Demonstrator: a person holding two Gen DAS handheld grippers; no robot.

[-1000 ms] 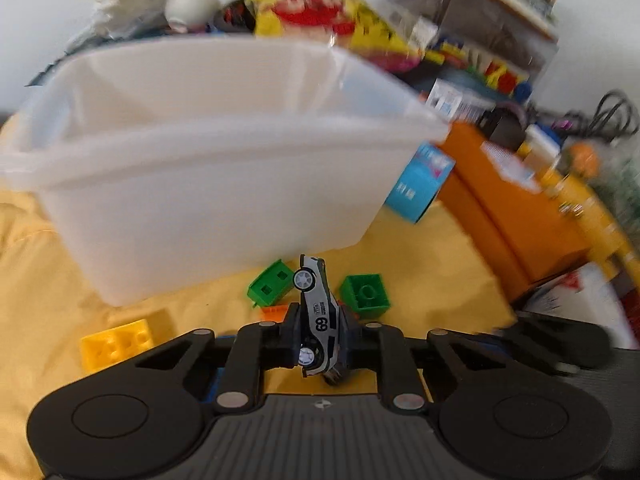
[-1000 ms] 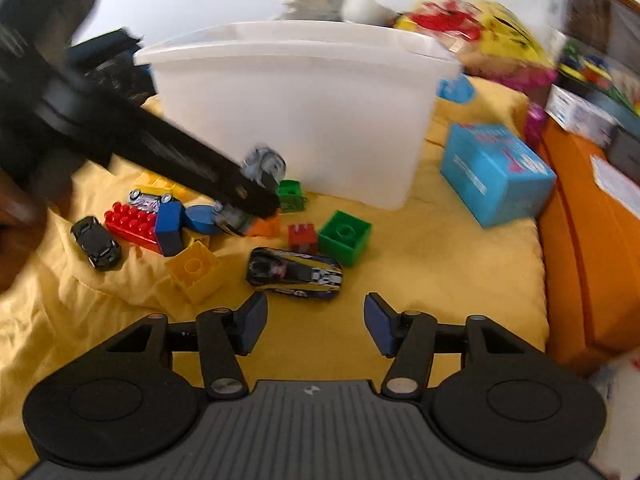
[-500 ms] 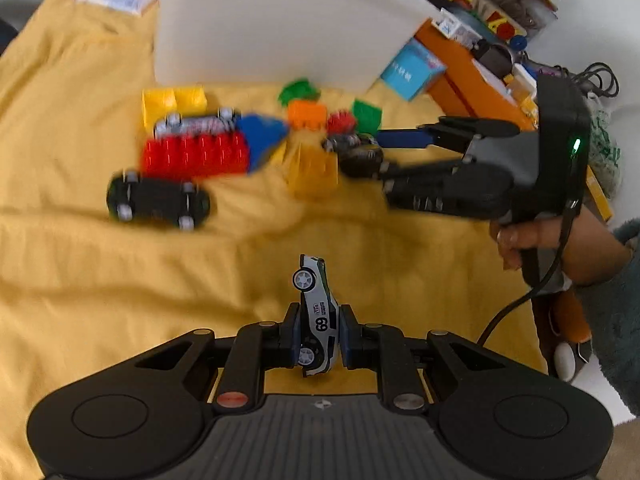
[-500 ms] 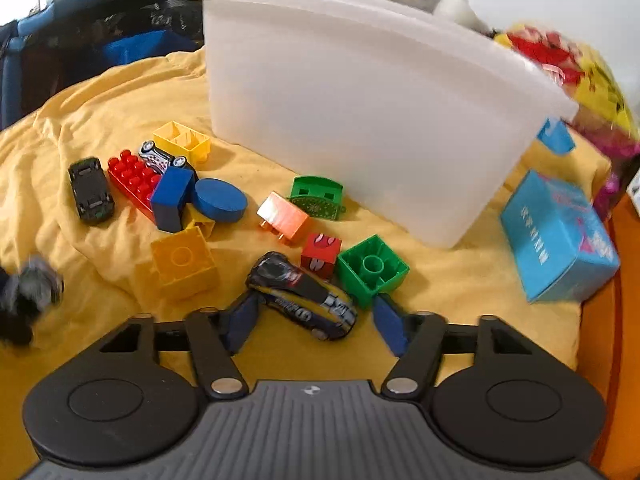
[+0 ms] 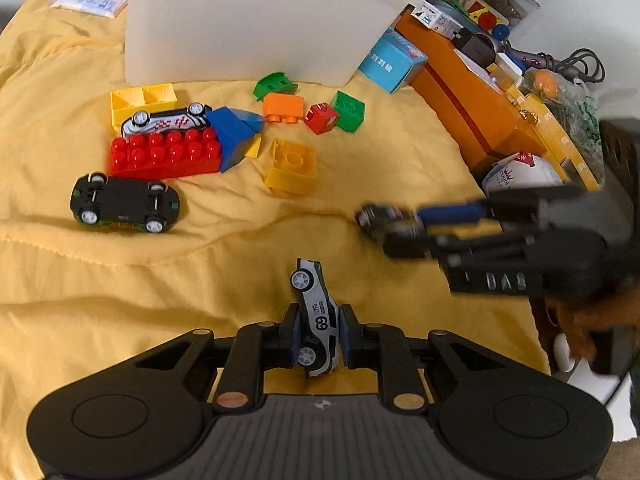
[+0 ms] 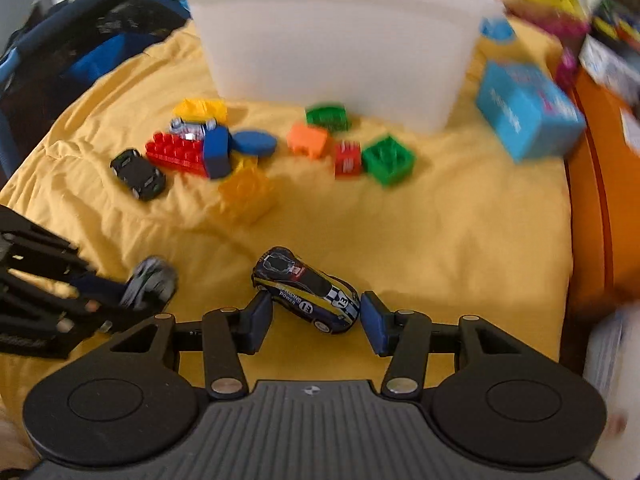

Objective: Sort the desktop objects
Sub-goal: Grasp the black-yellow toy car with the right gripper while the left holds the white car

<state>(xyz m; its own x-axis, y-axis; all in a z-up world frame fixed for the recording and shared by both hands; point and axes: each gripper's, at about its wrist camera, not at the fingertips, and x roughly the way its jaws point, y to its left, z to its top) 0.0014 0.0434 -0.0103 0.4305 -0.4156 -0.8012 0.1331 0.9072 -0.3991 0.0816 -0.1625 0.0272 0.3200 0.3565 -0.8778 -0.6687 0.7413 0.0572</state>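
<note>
Firmly clamped the white toy car (image 5: 316, 312) in the left gripper (image 5: 316, 332), nose up and tail down between the closed pads, well above the yellow cloth (image 5: 200, 280). Likewise pinched the dark toy car (image 6: 308, 292) in the right gripper (image 6: 316, 316), by the look of it. Sat skewed between the pads, caught near its ends rather than across its flanks, so hard to call the hold secure.

Could have twisted free from that skew: glossy painted shell, rounded corners, little flat area for the pads. Could have pivoted on the left side too, held only low on the body with most of the length sticking out. Might also have clashed, with both grippers close together over the same patch of cloth. Would have rolled on free wheels if dropped, or stalled in the soft folds.

Lay quilted and wrinkled underneath, giving no firm footing. Stood smooth, translucent and tall-walled at the back: the white bin (image 5: 248, 20), a likely destination. Waited unsorted near it: a black car (image 5: 124, 204) flipped belly-up, a studded red brick (image 5: 168, 156), a hollow yellow block (image 5: 292, 164), all hard plastic.
</note>
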